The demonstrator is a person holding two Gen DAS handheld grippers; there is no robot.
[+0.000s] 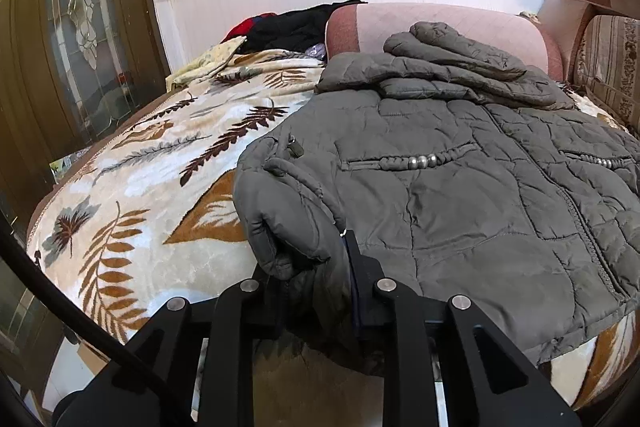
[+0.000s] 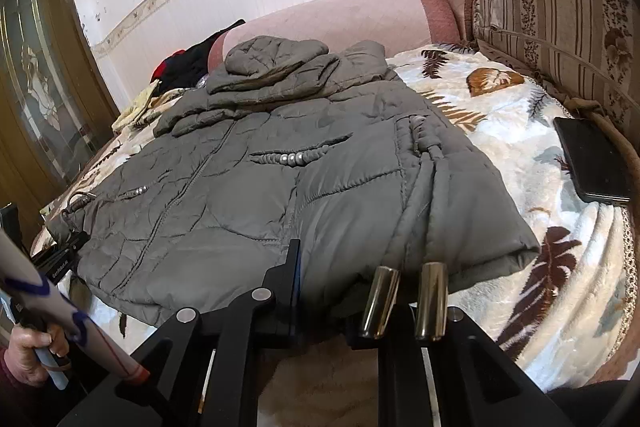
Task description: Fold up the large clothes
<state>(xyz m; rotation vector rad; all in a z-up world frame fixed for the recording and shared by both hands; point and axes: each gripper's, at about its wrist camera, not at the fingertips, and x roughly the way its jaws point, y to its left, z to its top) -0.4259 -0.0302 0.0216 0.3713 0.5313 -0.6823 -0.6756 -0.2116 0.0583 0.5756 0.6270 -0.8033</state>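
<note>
A grey quilted jacket (image 1: 460, 187) lies front up on a leaf-patterned blanket (image 1: 160, 155), with its hood (image 1: 452, 47) bunched at the far end. My left gripper (image 1: 312, 267) is shut on the near left corner of the hem, and the fabric bulges over its left finger. In the right wrist view the jacket (image 2: 280, 155) spreads ahead, a sleeve folded along its right edge. My right gripper (image 2: 332, 291) is shut on the near hem; two metal cord ends (image 2: 404, 299) hang over its right finger. The left gripper (image 2: 60, 259) shows at the jacket's far left corner.
A black phone (image 2: 592, 163) lies on the blanket to the right. A pink bolster (image 1: 440, 23) and a striped cushion (image 2: 552, 7) bound the far side. Dark and red clothes (image 1: 296, 27) are piled by the wall. A glazed door (image 1: 80, 27) stands left. A hand (image 2: 32, 351) grips the left handle.
</note>
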